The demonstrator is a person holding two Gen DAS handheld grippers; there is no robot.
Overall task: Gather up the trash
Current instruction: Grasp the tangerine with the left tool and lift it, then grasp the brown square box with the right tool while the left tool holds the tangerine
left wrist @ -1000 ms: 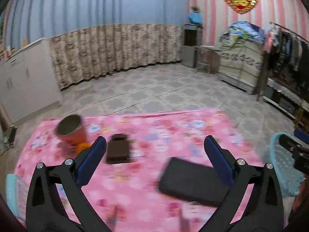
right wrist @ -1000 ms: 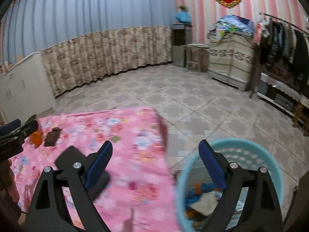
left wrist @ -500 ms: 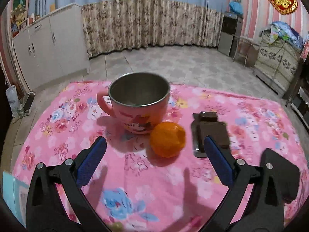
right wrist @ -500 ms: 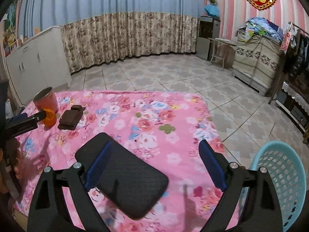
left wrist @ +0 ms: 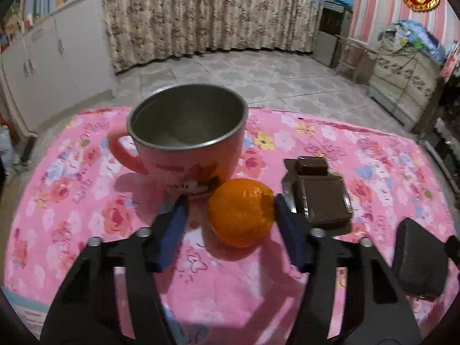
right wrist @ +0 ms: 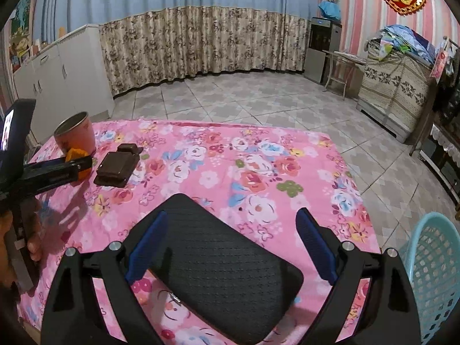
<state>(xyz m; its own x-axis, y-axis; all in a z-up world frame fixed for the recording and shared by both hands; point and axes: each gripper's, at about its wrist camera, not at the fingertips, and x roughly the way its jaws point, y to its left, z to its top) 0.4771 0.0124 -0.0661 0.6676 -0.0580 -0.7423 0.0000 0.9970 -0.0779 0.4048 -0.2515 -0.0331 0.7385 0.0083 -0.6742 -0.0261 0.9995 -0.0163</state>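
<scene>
You are holding the right gripper (right wrist: pixel 230 247) wide open over a black mesh case (right wrist: pixel 227 261) lying on the pink floral cloth (right wrist: pixel 230 166). At far left, the left gripper (right wrist: pixel 61 166) is reaching an orange peel (right wrist: pixel 75 155) beside the pink cup (right wrist: pixel 75 135), and a teal basket (right wrist: pixel 434 273) is sitting at lower right.

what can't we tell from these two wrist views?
- Whether the left tool, whose jaws have just been closing, already presses the orange: a gap shows on its left side, and the right pad looks at its edge.
- Black pouch, right view: near end hidden behind the right tool.
- Basket contents: cut off by the frame edge.
- Mug bottom: dim and blurred, so its contents are unclear.
</scene>
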